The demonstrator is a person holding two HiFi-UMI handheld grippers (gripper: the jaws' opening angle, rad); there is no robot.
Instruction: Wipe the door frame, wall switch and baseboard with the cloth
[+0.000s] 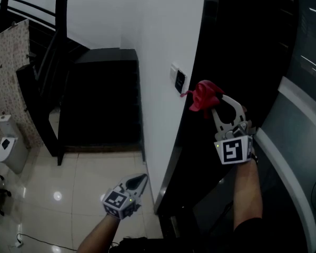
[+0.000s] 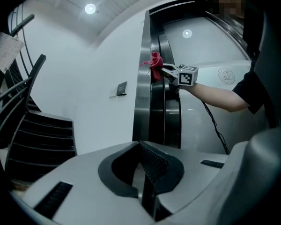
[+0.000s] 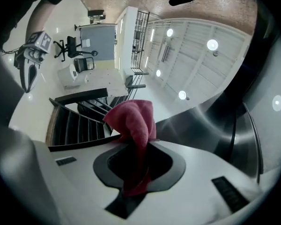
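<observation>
Cloth (image 1: 203,96), red, one only, is bunched against the dark door frame (image 1: 210,36), just right of the single wall switch (image 1: 179,79). The right hand-held gripper (image 1: 209,104) pinches it, a fold hanging down between the jaws. The frame edge runs along the white wall (image 1: 163,46) down towards the floor. There is open room on the tiled floor (image 1: 84,178) left of the wall. The left hand-held gripper (image 1: 141,179) hangs low near the wall's foot, jaws pressed together on nothing, well apart from the cloth. Dark stairs (image 1: 95,99) with a railing stand beyond the wall. A cable (image 1: 37,239) trails across the tiles. Two hand-held grippers in all.
</observation>
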